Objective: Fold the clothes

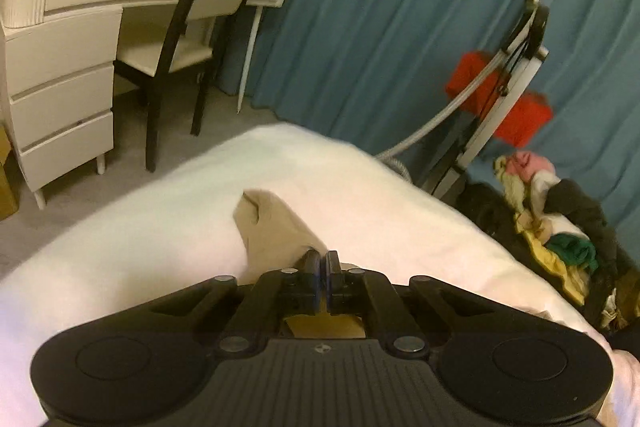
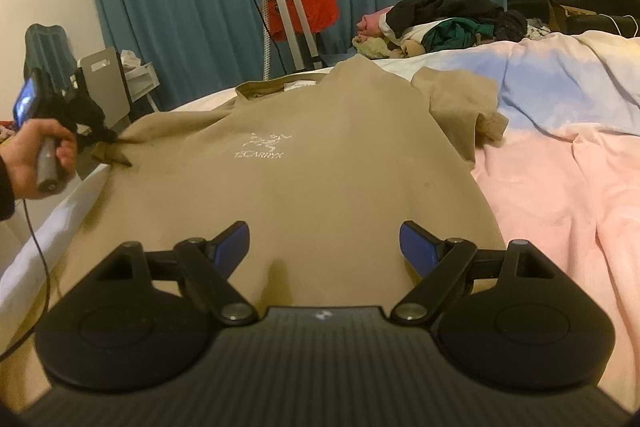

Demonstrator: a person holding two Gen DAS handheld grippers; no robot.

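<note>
A tan T-shirt [image 2: 304,179] with a white chest logo lies spread face up on the bed, collar at the far end. My left gripper [image 1: 323,259] is shut on the shirt's left sleeve [image 1: 268,227]; in the right wrist view it [image 2: 110,137] pinches that sleeve at the bed's left edge. My right gripper [image 2: 325,245] is open and empty, hovering just above the shirt's lower part. The right sleeve [image 2: 464,103] lies crumpled on the blanket.
A pink and blue blanket [image 2: 560,179] covers the bed's right side. A pile of mixed clothes [image 2: 444,23] sits at the far end. A garment steamer stand [image 2: 280,7] and teal curtains are behind. A white dresser [image 1: 60,67] and chair [image 1: 192,27] stand left.
</note>
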